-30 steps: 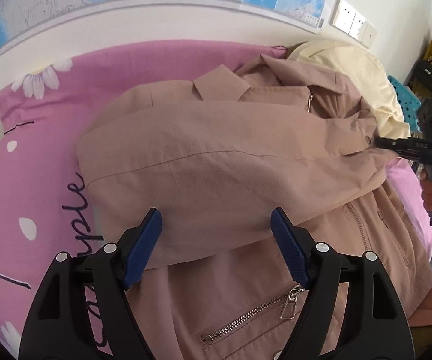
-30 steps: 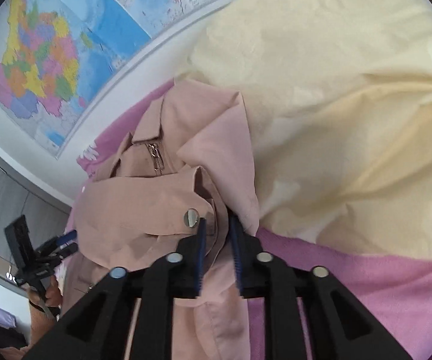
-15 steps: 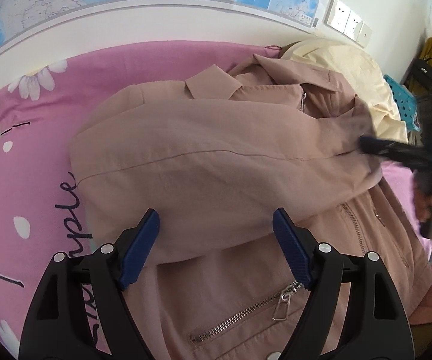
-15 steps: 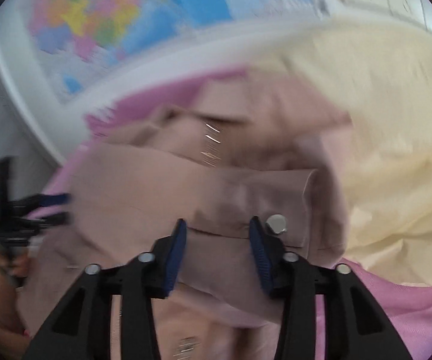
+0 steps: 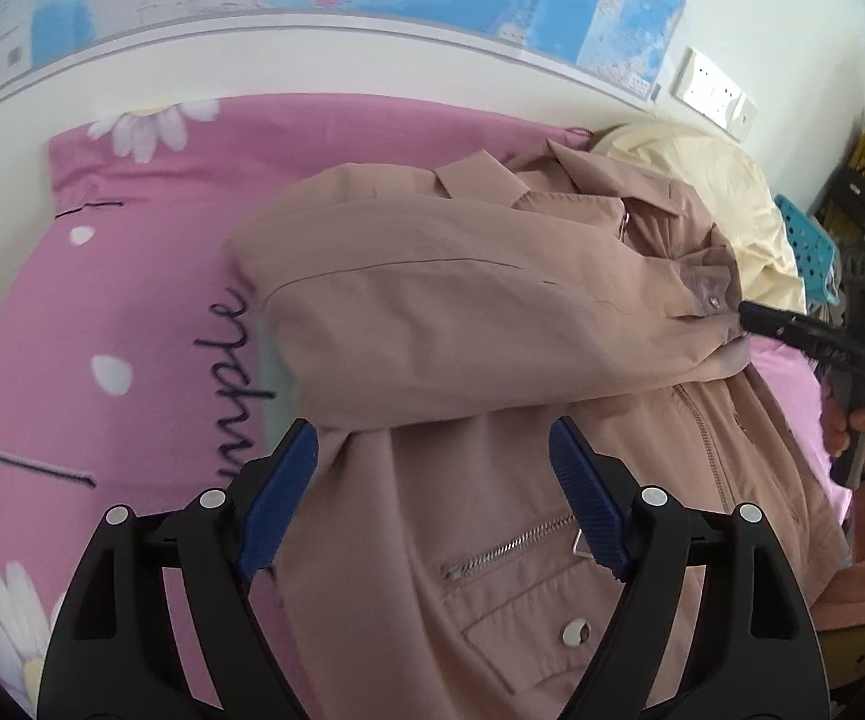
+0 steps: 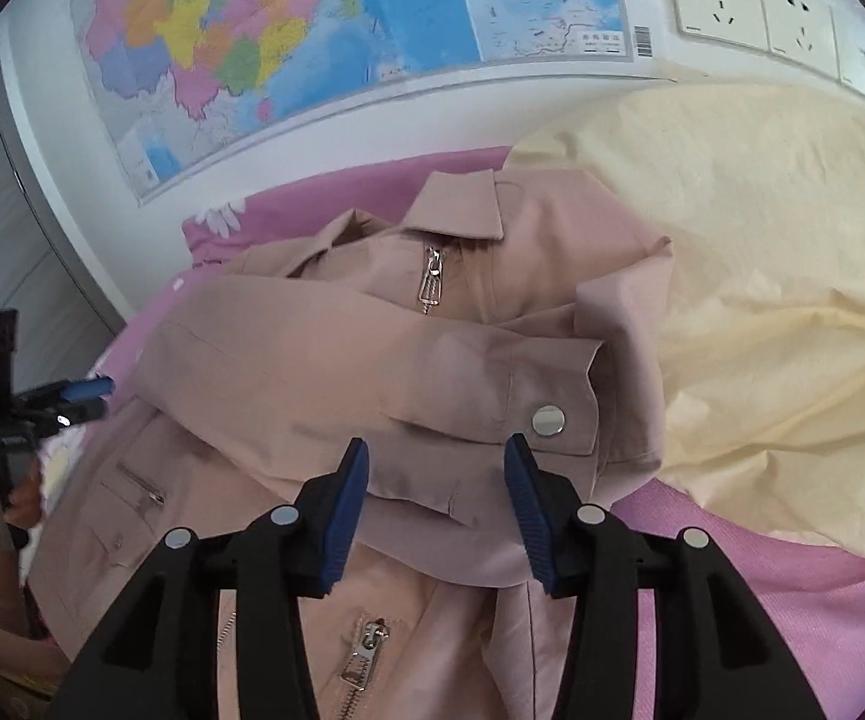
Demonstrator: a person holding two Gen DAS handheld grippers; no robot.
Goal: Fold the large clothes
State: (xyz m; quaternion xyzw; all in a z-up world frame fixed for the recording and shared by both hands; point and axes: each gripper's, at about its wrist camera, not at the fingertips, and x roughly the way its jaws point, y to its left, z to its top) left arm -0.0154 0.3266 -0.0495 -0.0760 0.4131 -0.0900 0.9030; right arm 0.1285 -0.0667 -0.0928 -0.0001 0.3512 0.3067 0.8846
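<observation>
From my left gripper (image 5: 432, 462) I see the tan jacket (image 5: 492, 348) lying on the pink daisy sheet (image 5: 132, 300), one sleeve (image 5: 462, 324) folded across its chest, a slanted pocket zip (image 5: 510, 546) below; only my right gripper (image 6: 435, 480) shows the collar zip pull (image 6: 430, 288), the cuff's metal snap (image 6: 548, 420) and the crumpled cream cloth (image 6: 762, 270) beside it. My left jaws stand wide apart over smooth woven fabric, gripping nothing. My right jaws have just been opening, the cuff edge between their ribbed blue pads (image 6: 348, 504) but unpinched.
</observation>
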